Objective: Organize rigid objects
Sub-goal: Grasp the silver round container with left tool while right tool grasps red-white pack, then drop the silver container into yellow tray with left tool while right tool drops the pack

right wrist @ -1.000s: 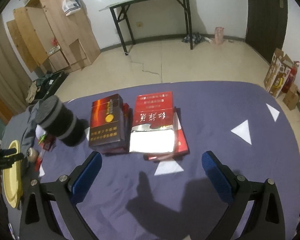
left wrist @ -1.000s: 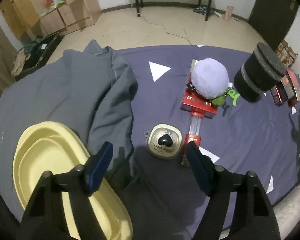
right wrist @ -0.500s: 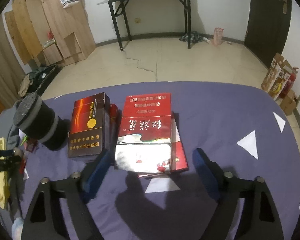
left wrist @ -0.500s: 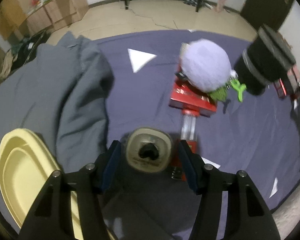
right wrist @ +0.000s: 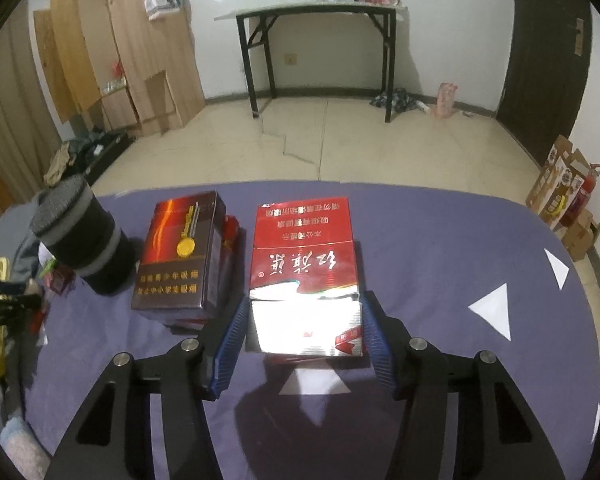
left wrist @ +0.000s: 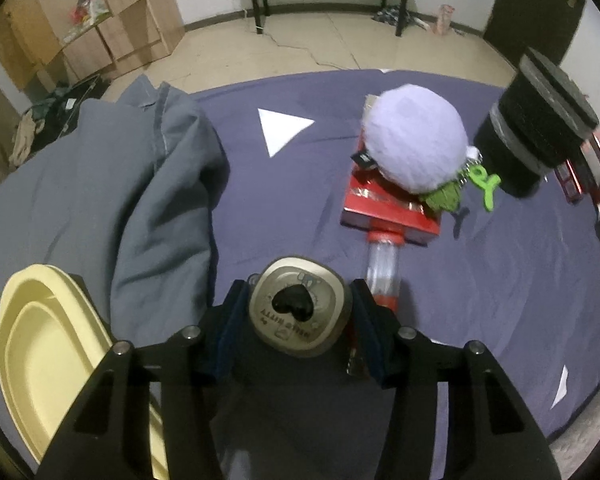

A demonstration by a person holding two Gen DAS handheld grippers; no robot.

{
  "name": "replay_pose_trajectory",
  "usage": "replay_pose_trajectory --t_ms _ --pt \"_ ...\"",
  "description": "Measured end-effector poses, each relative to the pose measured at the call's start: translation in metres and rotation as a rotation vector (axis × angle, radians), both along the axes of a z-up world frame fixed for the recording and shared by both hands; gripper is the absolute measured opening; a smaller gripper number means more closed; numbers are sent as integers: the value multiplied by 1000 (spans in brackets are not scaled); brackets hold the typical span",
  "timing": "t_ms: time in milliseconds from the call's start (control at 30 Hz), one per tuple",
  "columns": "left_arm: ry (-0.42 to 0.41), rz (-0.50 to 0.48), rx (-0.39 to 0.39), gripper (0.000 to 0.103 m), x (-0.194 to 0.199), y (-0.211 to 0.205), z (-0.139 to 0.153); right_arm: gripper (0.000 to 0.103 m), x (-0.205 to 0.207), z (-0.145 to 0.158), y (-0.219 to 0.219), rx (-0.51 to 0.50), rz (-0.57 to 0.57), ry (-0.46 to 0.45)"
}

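Left gripper clamping beige rounded tin, fingers pressing both its sides, above purple cloth. Right gripper closing on red carton, blue pads flanking near end, seemingly touching; carton's long axis running straight ahead, away from tongs. Left view alone showing yellow tray lying lower left of tin. Right view alone showing brown carton lying parallel, just left.
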State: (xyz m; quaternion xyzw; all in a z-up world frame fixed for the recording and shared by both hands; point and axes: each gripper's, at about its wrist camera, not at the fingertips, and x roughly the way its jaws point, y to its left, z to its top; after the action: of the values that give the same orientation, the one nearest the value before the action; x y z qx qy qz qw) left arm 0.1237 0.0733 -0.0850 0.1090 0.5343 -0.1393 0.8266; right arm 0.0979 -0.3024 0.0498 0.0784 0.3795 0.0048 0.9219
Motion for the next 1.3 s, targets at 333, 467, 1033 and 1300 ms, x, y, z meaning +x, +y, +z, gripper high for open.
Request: replay_pose_trajectory --t_ms 333,467,1033,1300 --pt "-81 67 -108 53 -22 57 77 54 -35 40 5 74 56 -108" --pt "-135 132 -116 53 -42 122 120 54 -47 82 72 102 268 -135" --pt "1 429 -95 53 -44 286 25 54 -65 9 479 -57 958 126" --pt "-10 435 -87 53 -36 289 9 54 -51 -22 545 -174 979 169"
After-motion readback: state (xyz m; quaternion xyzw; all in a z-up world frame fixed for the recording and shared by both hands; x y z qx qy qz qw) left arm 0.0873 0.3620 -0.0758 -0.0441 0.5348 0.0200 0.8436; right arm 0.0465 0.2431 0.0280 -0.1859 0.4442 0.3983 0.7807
